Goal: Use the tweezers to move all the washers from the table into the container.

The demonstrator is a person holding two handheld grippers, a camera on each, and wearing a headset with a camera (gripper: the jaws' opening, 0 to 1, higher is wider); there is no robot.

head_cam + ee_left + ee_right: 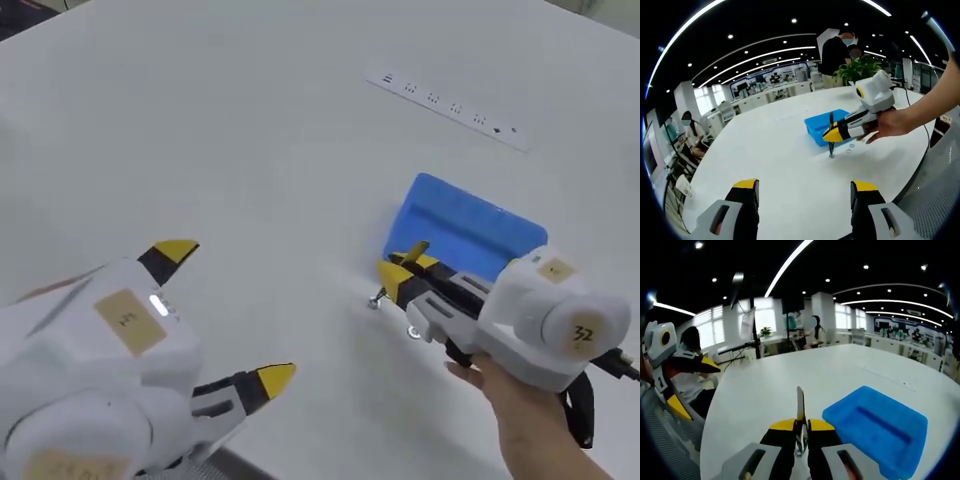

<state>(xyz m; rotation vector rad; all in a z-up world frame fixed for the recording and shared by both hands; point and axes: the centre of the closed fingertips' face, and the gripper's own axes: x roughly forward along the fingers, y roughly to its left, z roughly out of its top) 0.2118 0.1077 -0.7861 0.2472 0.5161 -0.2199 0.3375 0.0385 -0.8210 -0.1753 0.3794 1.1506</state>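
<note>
My right gripper (400, 272) is shut on a pair of tweezers (378, 296) whose tip touches the white table just left of the blue container (465, 228). A small washer (413, 332) lies on the table beside that gripper. In the left gripper view the tweezers (830, 137) stand upright in the right gripper (839, 133), with washers (850, 148) on the table to their right, in front of the container (819, 127). In the right gripper view the tweezers (800, 410) rise between the closed fingers (784, 426), left of the container (880, 430). My left gripper (225, 315) hangs open and holds nothing.
A white power strip (450, 105) lies at the far side of the table. The table edge (230, 462) runs close under my left gripper. People sit and stand in the room beyond the table (837, 50). The left gripper (670, 370) shows at the left of the right gripper view.
</note>
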